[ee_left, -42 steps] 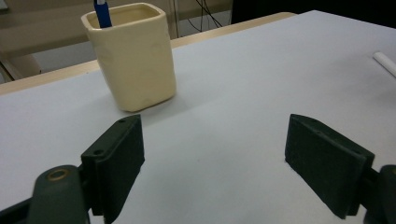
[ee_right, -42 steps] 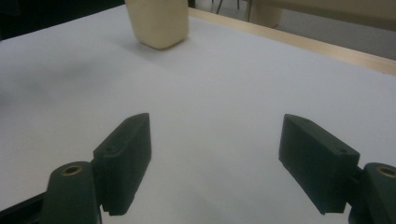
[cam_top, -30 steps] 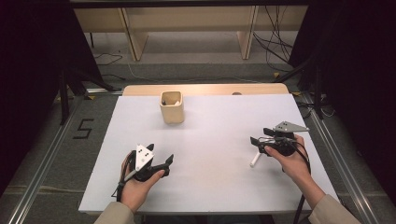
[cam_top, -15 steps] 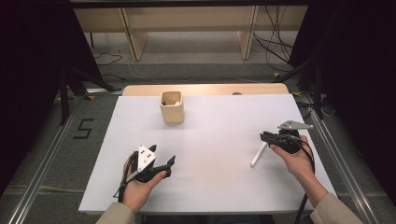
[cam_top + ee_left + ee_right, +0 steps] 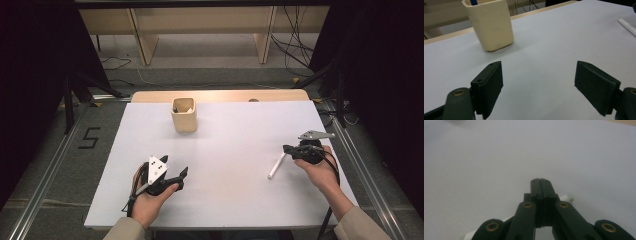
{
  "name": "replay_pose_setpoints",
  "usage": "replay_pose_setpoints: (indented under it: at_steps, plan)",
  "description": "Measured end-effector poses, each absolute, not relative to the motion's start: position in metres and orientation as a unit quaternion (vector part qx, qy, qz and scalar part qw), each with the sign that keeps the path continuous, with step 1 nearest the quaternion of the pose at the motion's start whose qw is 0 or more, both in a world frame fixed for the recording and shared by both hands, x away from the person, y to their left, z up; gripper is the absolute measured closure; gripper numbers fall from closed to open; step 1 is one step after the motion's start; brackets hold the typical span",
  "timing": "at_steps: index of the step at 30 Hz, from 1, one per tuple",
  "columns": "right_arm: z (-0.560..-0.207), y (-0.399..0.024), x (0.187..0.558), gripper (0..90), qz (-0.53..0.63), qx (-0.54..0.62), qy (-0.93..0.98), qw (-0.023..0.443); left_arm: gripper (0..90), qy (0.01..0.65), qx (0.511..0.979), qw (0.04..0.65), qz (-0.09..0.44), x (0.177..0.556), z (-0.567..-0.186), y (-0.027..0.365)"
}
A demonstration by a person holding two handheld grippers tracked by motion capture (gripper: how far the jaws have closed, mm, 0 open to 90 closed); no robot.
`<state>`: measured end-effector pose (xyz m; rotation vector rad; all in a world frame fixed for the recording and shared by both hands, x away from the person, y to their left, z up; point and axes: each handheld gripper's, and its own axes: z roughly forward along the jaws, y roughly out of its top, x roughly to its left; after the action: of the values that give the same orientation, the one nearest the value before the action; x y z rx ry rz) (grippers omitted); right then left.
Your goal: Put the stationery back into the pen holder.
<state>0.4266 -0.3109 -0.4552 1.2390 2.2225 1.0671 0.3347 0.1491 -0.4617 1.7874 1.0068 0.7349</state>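
Held low over the white table, right of the beige cup: right gripper, jaws just closed together, empty, white marker lying just beneath. Rested nearer the cup's front: left gripper, jaws wide apart. Kept in cup: one blue-tipped pen.

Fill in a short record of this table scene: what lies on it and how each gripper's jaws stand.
table: white
cup: beige, upright, far side, something blue inside
stick: white, lying flat, one end under the right gripper
left gripper: jaws open, nothing between them
right gripper: jaws just closed, shut over the stick; grip unclear
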Motion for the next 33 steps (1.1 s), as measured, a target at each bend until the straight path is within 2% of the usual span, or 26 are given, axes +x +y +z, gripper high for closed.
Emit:
replay_pose_setpoints:
  at_steps: [17,25,33]
  plan:
    - [-0.459,-0.320,0.416,90.0,0.350,0.392,0.837,0.153,24.4,0.401,0.733,0.471,0.282,0.333,-0.464,0.139]
    - [-0.468,-0.304,0.393,90.0,0.367,0.338,0.861,0.100,24.9,0.390,0.741,0.471,0.276,0.332,-0.465,0.132]
    - [-0.479,-0.294,0.383,90.0,0.348,0.300,0.884,0.088,25.0,0.387,0.744,0.471,0.274,0.332,-0.466,0.130]
